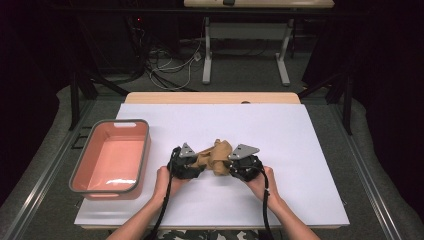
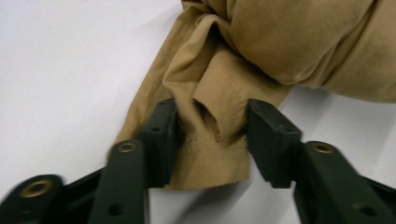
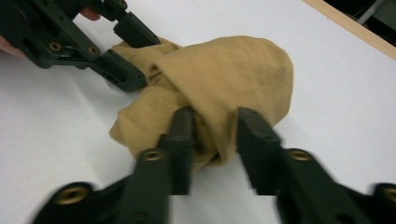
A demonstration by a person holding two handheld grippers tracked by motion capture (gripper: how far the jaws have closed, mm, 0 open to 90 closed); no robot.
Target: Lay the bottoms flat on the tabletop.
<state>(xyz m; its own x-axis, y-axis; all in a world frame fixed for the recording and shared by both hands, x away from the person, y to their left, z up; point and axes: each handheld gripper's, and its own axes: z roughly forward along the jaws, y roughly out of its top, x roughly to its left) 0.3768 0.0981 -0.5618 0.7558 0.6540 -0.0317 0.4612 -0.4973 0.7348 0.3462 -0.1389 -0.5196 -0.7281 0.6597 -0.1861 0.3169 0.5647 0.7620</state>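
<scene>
A crumpled tan cloth (image 1: 214,156) lies on the white table top (image 1: 280,135) between my two grippers. In the left gripper view, the left gripper (image 2: 211,135) has a hemmed, puckered end of the tan cloth (image 2: 210,140) filling the gap between its black pads (image 2: 161,140), touching both. In the right gripper view, the right gripper (image 3: 215,144) pinches a bunched fold of the cloth (image 3: 219,84) from the opposite side, and the left gripper (image 3: 121,51) shows at the upper left against the same bundle. A hand holds each gripper (image 1: 187,165), (image 1: 245,165).
A pink rectangular tub with a grey rim (image 1: 142,155) stands at the table's left, nothing inside it. The wooden table edge (image 1: 210,97) runs along the back. Cables trail from both grippers toward the front edge.
</scene>
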